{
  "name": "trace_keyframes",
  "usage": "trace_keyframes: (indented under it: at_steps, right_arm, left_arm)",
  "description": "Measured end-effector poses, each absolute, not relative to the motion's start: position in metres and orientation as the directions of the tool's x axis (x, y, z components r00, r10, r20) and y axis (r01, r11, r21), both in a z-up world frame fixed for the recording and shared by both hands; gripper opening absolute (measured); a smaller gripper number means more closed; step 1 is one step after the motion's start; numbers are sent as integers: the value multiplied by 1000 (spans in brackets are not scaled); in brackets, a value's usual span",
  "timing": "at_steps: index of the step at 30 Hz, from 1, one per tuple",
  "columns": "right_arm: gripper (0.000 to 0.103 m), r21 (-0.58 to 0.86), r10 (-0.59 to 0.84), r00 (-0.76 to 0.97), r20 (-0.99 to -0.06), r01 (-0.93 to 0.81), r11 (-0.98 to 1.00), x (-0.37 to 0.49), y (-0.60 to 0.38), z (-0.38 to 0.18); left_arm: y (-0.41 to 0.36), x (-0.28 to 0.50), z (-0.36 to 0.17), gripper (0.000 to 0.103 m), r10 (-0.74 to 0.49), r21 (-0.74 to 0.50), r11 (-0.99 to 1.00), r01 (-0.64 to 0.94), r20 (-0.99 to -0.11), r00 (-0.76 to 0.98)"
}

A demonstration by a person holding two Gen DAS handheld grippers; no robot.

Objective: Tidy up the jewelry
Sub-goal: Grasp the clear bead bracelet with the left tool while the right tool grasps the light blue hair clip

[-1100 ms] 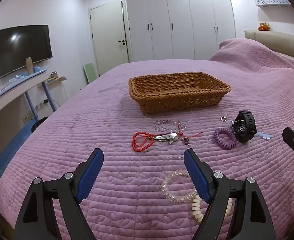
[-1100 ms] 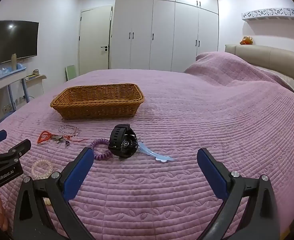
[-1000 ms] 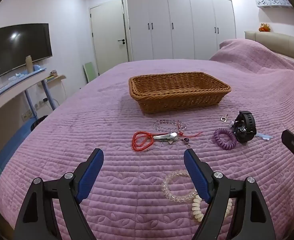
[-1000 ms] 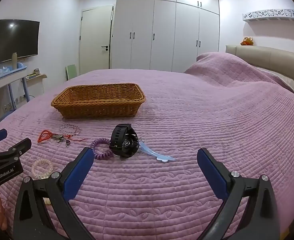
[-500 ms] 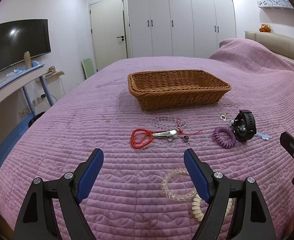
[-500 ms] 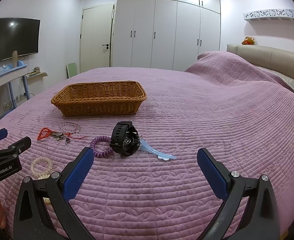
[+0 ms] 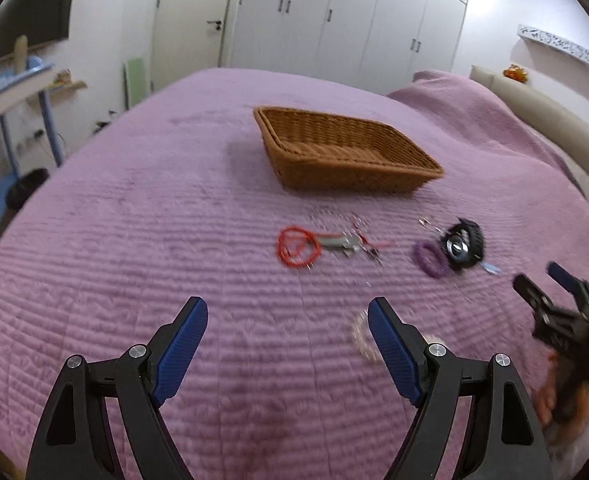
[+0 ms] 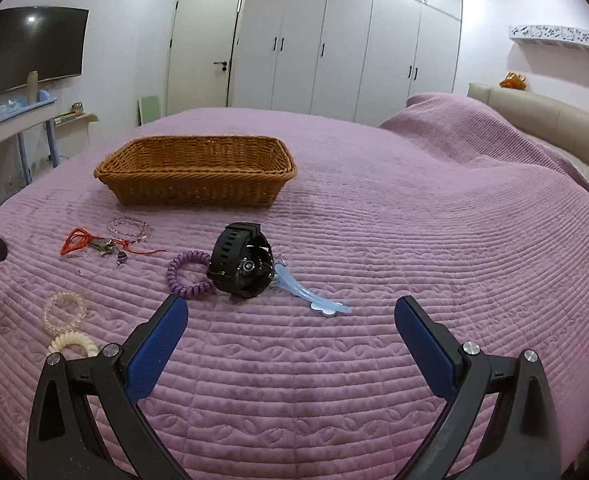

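Left gripper (image 7: 287,318) wide, empty, just rolled and swung; view blurred. Right gripper (image 8: 290,318) wide, crept nearer; black watch (image 8: 241,266) just ahead, left of centre. Wicker basket (image 8: 198,184) beyond, nothing visible inside.

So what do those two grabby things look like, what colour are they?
Both look alike. The left gripper and the right gripper each have two black plastic arms shaped like open triangles, tipped with blue ribbed pads. Shiny silver bolts sit at the joints. No cables or sleeves show in either wrist view.
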State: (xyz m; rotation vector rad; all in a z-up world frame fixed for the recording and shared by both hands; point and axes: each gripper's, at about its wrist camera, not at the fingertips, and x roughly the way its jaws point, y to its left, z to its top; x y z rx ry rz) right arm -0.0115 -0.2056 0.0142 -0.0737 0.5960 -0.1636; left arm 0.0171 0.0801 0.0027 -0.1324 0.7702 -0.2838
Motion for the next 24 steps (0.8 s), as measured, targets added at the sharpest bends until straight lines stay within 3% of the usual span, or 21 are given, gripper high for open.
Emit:
trace_keyframes:
  at_steps: [4,9,13,15,17,18,24]
  right_arm:
    - [91,-75,-101,786,-610,70,995,-6,-219,16]
    - [87,-11,-16,759,-651,12,1000,-11,-221,15]
    - [65,-48,-38,745,-666,8,999,-9,-216,13]
    - [63,-76,-63,727,-684,16,997,1,-221,12]
    - [61,-74,-32,690,-723,-32,997,14,-229,7]
    - [55,-94,-34,673,-739,-53,994,22,-232,3]
    - [55,-141,-13,627,-779,-155,978,57,-251,-10]
  left_arm:
    - [71,19,-4,83,-358,-264,934,242,-685,634]
    - [56,29,-9,82,-386,-266,921,285,-730,565]
    - [49,36,-13,75,-380,-243,919,311,-762,524]
    - [45,40,-15,70,-380,-236,915,326,-773,507]
    - [41,44,-19,59,-380,-228,910,347,-794,475]
    - [35,45,-22,51,-376,-216,904,368,-812,446]
    - [20,50,-30,47,-370,-197,896,398,-828,422]
